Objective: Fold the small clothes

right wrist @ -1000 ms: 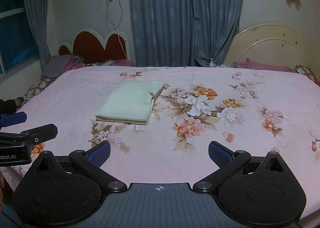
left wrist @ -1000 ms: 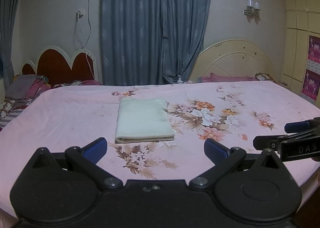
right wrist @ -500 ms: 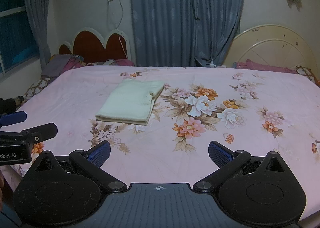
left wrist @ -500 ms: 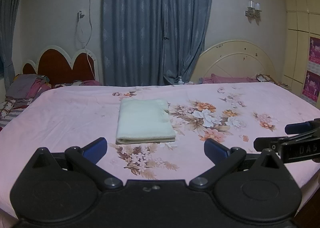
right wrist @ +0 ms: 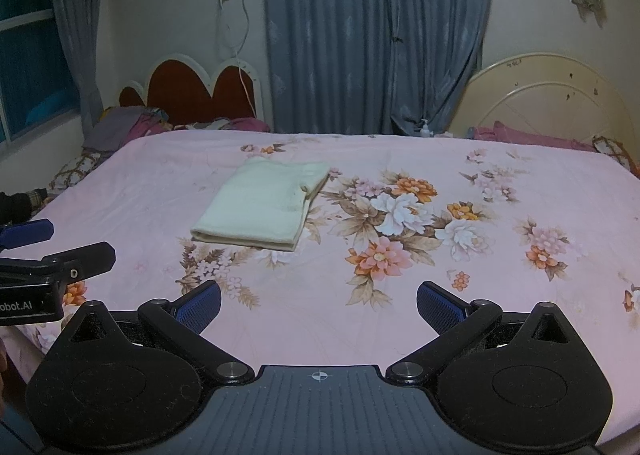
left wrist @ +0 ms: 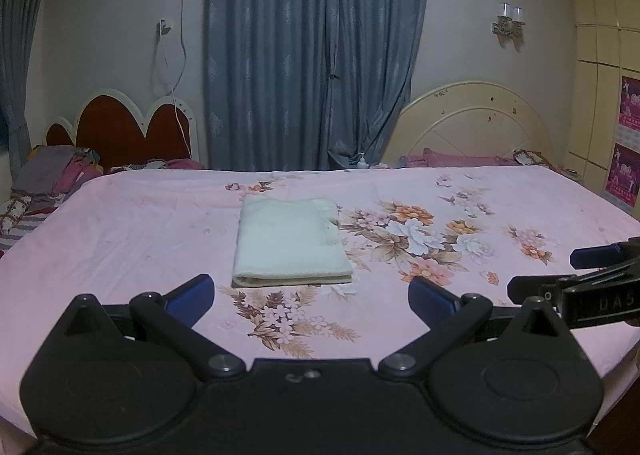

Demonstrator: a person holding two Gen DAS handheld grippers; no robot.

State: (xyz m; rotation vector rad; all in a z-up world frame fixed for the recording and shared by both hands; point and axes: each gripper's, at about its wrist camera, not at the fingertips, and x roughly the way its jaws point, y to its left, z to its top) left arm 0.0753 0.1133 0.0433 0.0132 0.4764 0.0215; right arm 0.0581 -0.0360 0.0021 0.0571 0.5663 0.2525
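Observation:
A pale cream garment (left wrist: 290,241) lies folded in a neat rectangle on the pink floral bedsheet (left wrist: 120,239); it also shows in the right wrist view (right wrist: 262,207). My left gripper (left wrist: 311,297) is open and empty, held near the bed's front edge just short of the garment. My right gripper (right wrist: 319,305) is open and empty, off to the right of the garment. Each gripper shows at the edge of the other's view, the right one (left wrist: 576,275) and the left one (right wrist: 56,251).
A pile of clothes (left wrist: 52,175) lies at the far left by the red headboard (left wrist: 128,131). Pink pillows (left wrist: 452,159) lie at the cream headboard (left wrist: 476,115). Grey curtains (left wrist: 316,55) hang behind. A wardrobe (left wrist: 608,95) stands at the right.
Both grippers have risen and pulled back very slightly; the garment lies unmoved.

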